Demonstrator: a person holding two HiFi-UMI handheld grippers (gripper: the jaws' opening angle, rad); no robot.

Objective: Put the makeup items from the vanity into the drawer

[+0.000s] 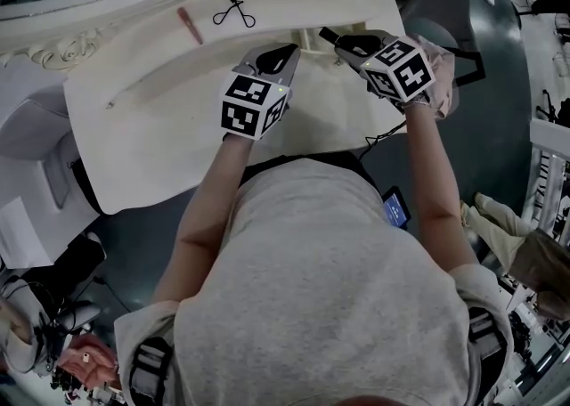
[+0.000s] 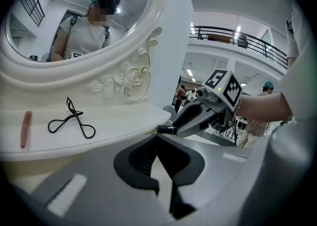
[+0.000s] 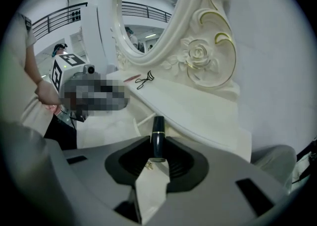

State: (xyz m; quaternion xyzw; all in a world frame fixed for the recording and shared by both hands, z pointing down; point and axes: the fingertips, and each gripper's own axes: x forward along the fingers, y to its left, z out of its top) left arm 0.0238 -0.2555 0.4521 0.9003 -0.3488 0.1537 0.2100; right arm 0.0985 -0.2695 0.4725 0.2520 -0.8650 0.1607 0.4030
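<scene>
The right hand-held gripper (image 3: 157,156), clamped on a slim dark gold-banded tube (image 3: 158,136), aims it lengthwise downward at what looks like the open white drawer (image 3: 135,122) just ahead.

Ahead of you stands an oval mirror (image 2: 74,17) in a white frame carved with a rose (image 3: 198,54) and gilt-edged scrolls. A grey chair (image 1: 441,4) sits off to your right on the dark floor (image 1: 499,110). A small device with a lit blue screen (image 1: 396,208) shows beside your right forearm. Farther off, a dark railing (image 2: 237,39) lines an upper gallery, with people (image 2: 181,93) standing below it.
</scene>
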